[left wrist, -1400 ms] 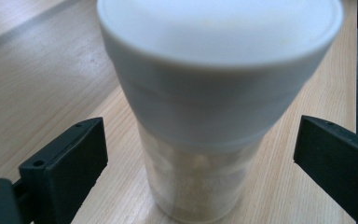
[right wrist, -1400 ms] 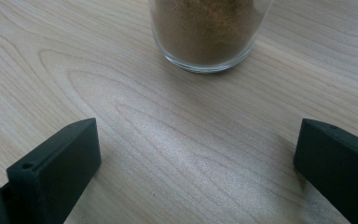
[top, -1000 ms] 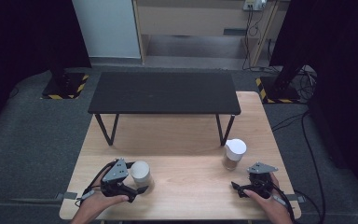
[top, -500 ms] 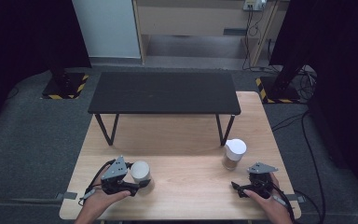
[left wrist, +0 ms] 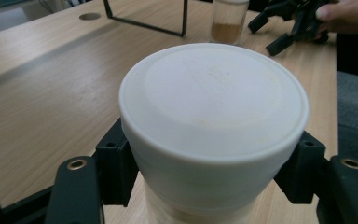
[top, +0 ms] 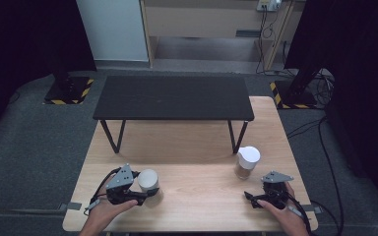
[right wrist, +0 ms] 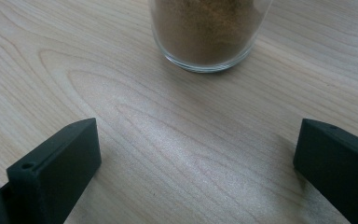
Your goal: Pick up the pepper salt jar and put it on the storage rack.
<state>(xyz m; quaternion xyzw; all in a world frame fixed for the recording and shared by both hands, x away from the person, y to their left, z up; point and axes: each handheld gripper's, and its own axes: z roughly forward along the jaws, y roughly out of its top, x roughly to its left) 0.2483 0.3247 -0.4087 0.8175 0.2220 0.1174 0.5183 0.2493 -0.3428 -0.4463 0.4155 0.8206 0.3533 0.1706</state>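
Left tongs [top: 145, 195] clamp the white-lidded jar [top: 148, 183] – seemingly upright – while right tongs [top: 250, 198] gape wide before the powder jar [top: 247, 162].

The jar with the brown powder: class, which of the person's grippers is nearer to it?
Right. The right gripper sits just in front of the powder jar, open and not touching it. The left gripper is across the table, shut on the other white-lidded jar.
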